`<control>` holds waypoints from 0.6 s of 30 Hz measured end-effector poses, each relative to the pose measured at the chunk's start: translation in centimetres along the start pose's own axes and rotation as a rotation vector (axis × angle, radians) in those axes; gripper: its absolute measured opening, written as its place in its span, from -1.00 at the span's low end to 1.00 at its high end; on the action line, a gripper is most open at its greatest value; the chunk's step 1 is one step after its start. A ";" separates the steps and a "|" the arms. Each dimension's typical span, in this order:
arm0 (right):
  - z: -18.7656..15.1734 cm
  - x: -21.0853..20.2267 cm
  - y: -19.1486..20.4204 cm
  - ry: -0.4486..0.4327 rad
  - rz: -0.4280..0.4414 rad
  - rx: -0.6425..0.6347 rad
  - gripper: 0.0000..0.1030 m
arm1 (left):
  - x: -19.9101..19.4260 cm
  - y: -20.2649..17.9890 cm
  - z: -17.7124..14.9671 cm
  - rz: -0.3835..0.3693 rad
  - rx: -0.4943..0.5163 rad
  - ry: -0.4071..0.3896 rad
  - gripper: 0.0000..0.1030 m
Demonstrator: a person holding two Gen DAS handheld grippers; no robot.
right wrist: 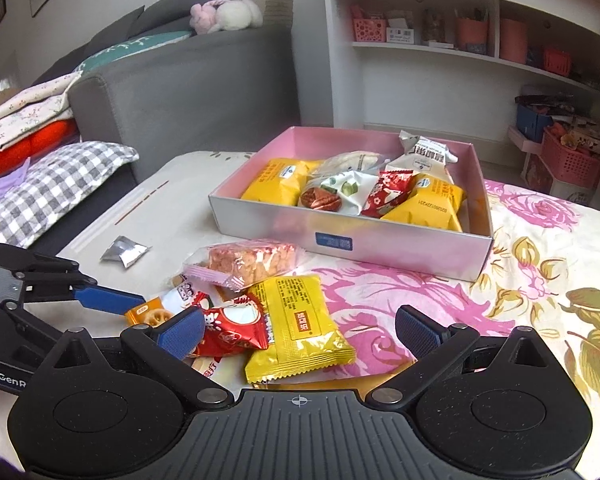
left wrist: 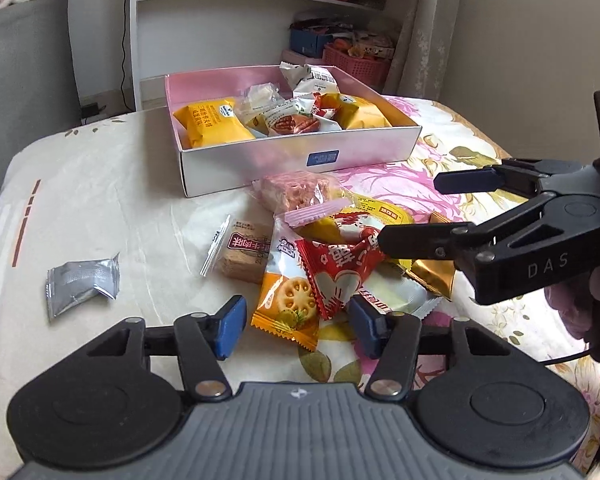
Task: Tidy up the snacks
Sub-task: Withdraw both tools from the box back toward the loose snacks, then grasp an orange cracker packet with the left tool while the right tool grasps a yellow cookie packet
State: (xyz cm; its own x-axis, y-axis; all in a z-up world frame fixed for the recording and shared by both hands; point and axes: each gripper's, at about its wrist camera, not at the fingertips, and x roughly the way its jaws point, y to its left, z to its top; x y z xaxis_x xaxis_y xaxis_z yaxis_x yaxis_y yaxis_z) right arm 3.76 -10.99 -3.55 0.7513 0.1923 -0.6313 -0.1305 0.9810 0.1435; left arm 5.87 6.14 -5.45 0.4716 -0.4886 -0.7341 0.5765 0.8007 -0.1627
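Note:
A white box with a pink lining [left wrist: 300,160] [right wrist: 380,240] stands at the back of the table, with several packets inside. In front of it lies a pile of loose snacks. My left gripper [left wrist: 296,328] is low over the pile, and an orange lotus-root packet [left wrist: 284,308] lies between its blue pads, which do not press it. A red packet [left wrist: 340,268] [right wrist: 232,328] overlaps the orange one. My right gripper [right wrist: 298,332] [left wrist: 410,212] stands wide open over a yellow packet [right wrist: 300,328] [left wrist: 364,220]. One blue left finger [right wrist: 108,300] shows at the left.
A pink crispy bar [left wrist: 300,192] [right wrist: 252,260], a brown biscuit packet [left wrist: 246,256], a gold packet [left wrist: 432,272] and a silver packet [left wrist: 82,284] [right wrist: 126,252] lie on the floral cloth [right wrist: 520,280]. A grey sofa [right wrist: 180,92] and a white shelf [right wrist: 440,52] stand behind.

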 end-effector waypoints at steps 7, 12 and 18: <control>0.8 1.3 -0.5 0.022 0.006 0.095 0.97 | -0.1 1.4 0.0 -0.033 -0.100 0.009 -0.64; 1.3 1.9 -1.6 0.036 -0.001 0.173 0.79 | -0.3 2.3 0.0 -0.047 -0.176 0.012 -0.81; 1.1 2.1 -1.5 0.043 -0.040 0.131 0.23 | -0.9 3.1 0.0 -0.010 -0.213 0.029 -0.83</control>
State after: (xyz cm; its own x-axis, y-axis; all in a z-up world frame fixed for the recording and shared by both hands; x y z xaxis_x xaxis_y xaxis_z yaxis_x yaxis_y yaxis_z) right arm 6.26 -12.12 -4.24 0.7257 0.1566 -0.6700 -0.0134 0.9768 0.2139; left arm 7.24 9.05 -5.31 0.4454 -0.4890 -0.7500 0.4255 0.8526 -0.3032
